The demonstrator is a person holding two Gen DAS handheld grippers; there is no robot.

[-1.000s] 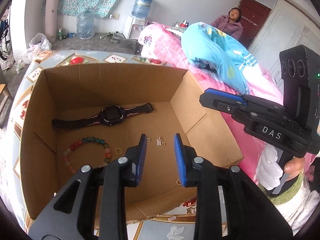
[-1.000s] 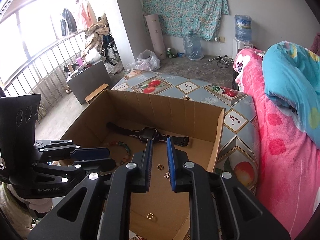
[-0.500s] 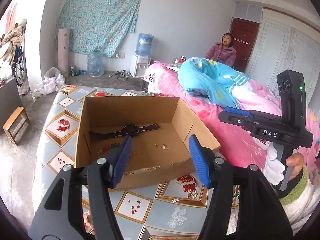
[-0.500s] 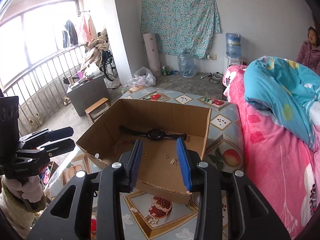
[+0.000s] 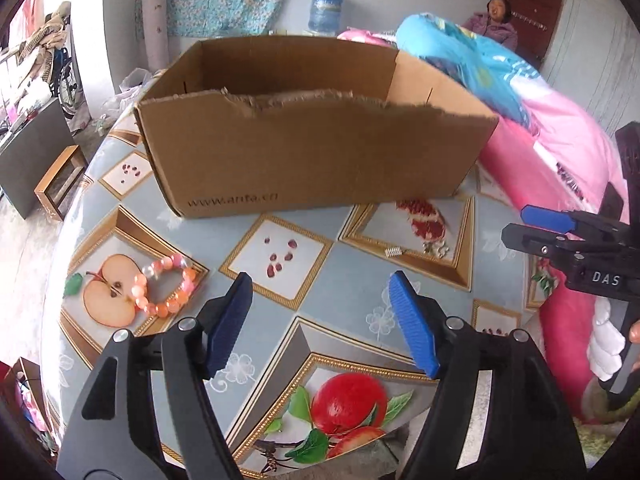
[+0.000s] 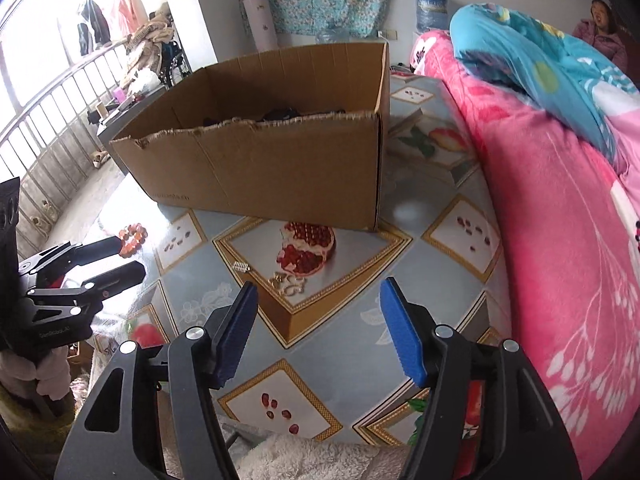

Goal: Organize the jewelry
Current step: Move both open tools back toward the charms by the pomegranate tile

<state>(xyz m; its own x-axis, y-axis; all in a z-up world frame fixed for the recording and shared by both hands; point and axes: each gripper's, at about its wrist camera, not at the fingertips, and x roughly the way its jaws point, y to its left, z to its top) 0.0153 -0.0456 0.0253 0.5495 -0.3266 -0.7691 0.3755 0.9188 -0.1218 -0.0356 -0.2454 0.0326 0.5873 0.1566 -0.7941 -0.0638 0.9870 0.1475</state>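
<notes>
A brown cardboard box (image 5: pixel 312 128) (image 6: pixel 280 168) stands on the fruit-patterned table. Its torn front wall hides the inside, and only a dark watch (image 6: pixel 280 114) peeks over the rim. In front of it lie an orange bead bracelet (image 5: pixel 166 284) (image 6: pixel 132 236), a small silver spring-like piece (image 5: pixel 393 252) (image 6: pixel 241 267) and gold earrings (image 5: pixel 436 249) (image 6: pixel 288 283). My left gripper (image 5: pixel 320 280) (image 6: pixel 128 257) hovers right of the bracelet, its jaws opening with nothing between them. My right gripper (image 6: pixel 318 286) (image 5: pixel 528 228) hangs just short of the earrings, its jaws also opening and empty.
A pink blanket (image 6: pixel 560 240) and a blue quilt (image 6: pixel 540 60) border the table (image 5: pixel 320 308) on the right. A person (image 5: pixel 496 16) sits at the far back. A small wooden stool (image 5: pixel 60 184) and a balcony railing (image 6: pixel 60 120) lie to the left.
Both grippers drew back from over the box and dropped low over the table in front of it. Both jaws spread wider. The box's inside is now hidden behind its front wall.
</notes>
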